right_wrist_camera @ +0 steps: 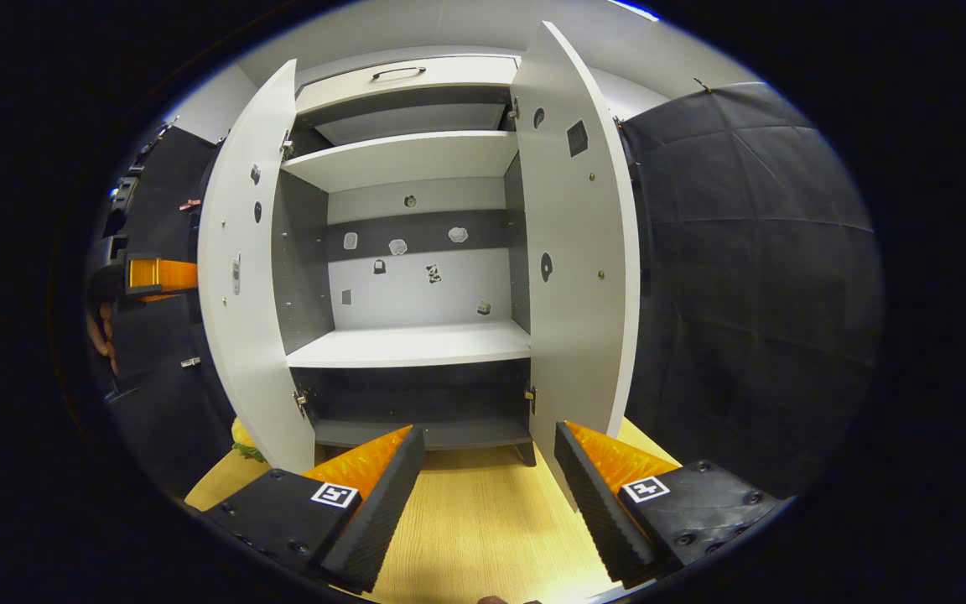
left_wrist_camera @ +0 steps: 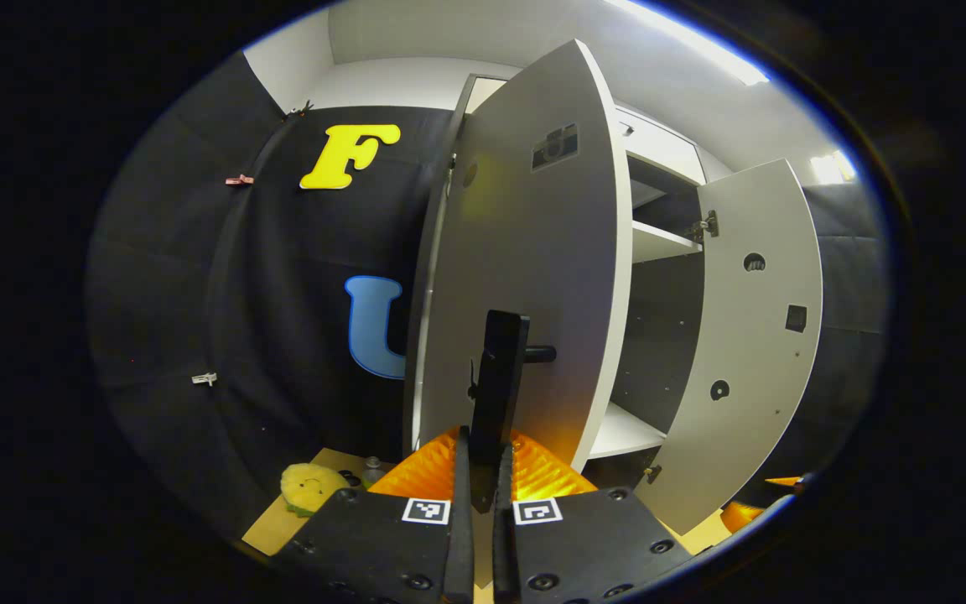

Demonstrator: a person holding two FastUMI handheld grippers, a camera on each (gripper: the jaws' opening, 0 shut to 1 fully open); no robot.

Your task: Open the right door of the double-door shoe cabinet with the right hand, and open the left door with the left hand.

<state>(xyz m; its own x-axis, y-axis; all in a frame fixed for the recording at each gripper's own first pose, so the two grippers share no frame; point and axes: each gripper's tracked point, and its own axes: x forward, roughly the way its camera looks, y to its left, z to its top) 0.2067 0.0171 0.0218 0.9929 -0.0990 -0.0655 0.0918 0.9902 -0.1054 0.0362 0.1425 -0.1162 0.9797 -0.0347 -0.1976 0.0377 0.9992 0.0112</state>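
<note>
Both doors of the shoe cabinet (right_wrist_camera: 416,252) stand open; the right gripper (right_wrist_camera: 490,470) hovers before it, fingers spread apart.

1. Two cabinet doors: left door (right_wrist_camera: 244,277) and right door (right_wrist_camera: 584,252), both swung open.
2. One shoe cabinet (right_wrist_camera: 407,335), with two shelves (right_wrist_camera: 403,159) inside.
3. One drawer handle (right_wrist_camera: 397,73) up top.
4. Two grippers: left gripper (left_wrist_camera: 483,470) and right gripper (right_wrist_camera: 487,495).
5. One door handle (left_wrist_camera: 500,386).
6. One yellow plush toy (left_wrist_camera: 309,486).
</note>
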